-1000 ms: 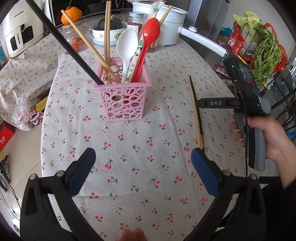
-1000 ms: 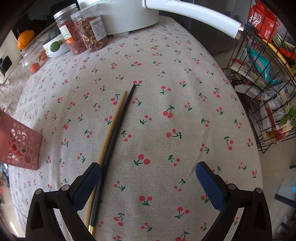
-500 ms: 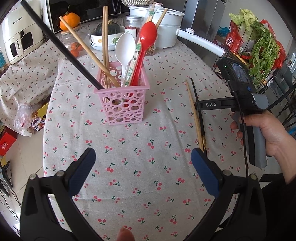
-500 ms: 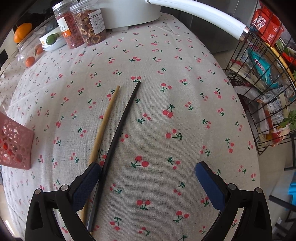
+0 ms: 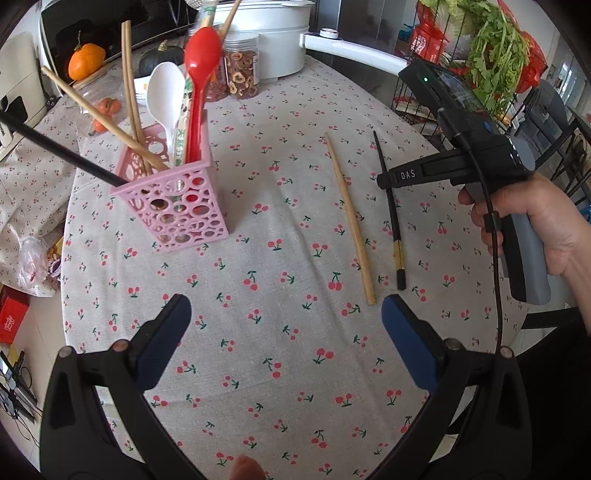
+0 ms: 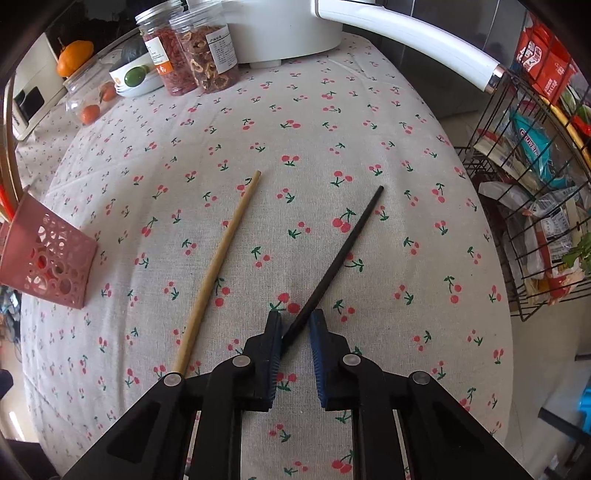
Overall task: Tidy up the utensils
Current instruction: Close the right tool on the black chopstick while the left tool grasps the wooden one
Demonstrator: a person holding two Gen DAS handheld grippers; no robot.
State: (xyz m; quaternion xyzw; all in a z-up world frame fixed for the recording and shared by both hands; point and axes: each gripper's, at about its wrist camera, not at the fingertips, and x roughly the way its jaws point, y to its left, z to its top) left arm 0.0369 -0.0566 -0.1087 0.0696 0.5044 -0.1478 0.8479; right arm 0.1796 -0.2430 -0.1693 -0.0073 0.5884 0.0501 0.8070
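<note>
- The surface (image 5: 280, 369), covered in a cherry-print cloth, carries everything.
- A white pot (image 5: 273, 33) with a long white handle stands at the far edge, with two clear jars (image 6: 192, 51) of dried fruit just beside it.
- The pink perforated holder (image 5: 177, 206) stands on the left, holding a red spoon (image 5: 199, 74), a white spoon (image 5: 166, 96), wooden chopsticks and one black one.
- The left gripper (image 5: 284, 332) hovers near, its fingers spread wide with nothing between them.
- The right gripper (image 6: 295, 336) sits low on the right; its fingers are nearly closed around the black chopstick (image 6: 340, 254), the left pad touching it, a small gap on the right.
- A wooden chopstick (image 6: 218, 269) lies just left of the black one, apart from it.
</note>
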